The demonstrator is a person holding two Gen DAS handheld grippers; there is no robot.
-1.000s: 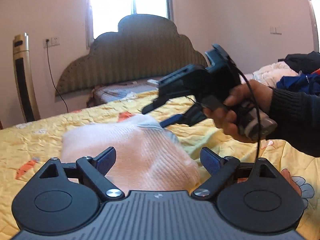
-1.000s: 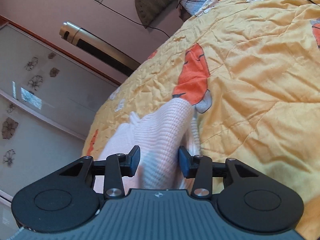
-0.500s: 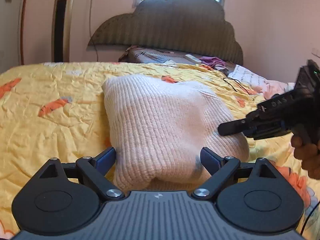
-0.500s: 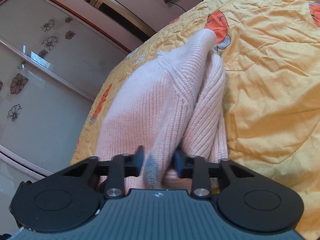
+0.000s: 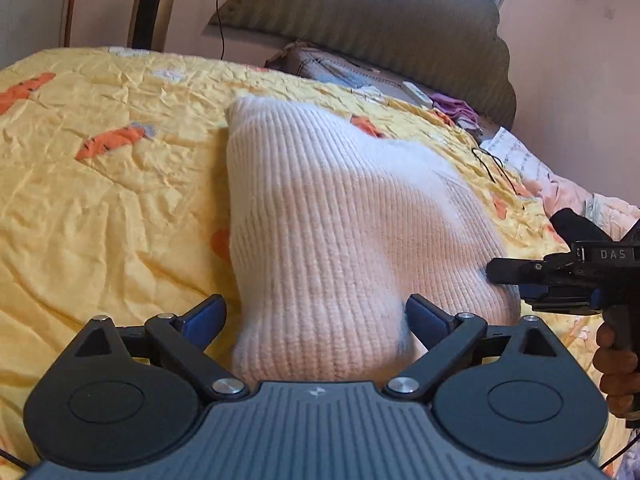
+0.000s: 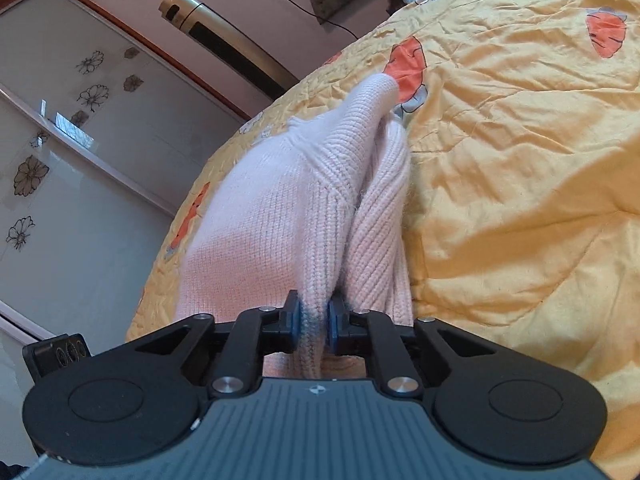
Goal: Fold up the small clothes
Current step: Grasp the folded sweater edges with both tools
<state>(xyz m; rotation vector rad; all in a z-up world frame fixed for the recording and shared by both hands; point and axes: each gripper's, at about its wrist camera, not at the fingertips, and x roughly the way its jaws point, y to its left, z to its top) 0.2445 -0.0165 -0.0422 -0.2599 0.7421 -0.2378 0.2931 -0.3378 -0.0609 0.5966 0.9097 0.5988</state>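
Observation:
A pale pink ribbed knit sweater [image 5: 340, 232] lies folded on the yellow bedspread [image 5: 112, 208]. My left gripper [image 5: 316, 316] is open, its jaws standing wide on either side of the sweater's near edge. My right gripper [image 6: 313, 318] is shut on a thick fold of the sweater [image 6: 280, 216] at its near edge. In the left wrist view the right gripper [image 5: 520, 276] comes in from the right and meets the sweater's right side.
A padded headboard [image 5: 360, 32] and pillows with small items stand at the far end of the bed. A tall gold and black fan [image 6: 224, 40] and a glass wardrobe door [image 6: 60, 140] stand left of the bed. A black cable [image 5: 492, 164] lies on the spread.
My right gripper has closed from half open onto the sweater's fold. My left gripper has swung leftward and lower, close over the sweater, its jaws still open.

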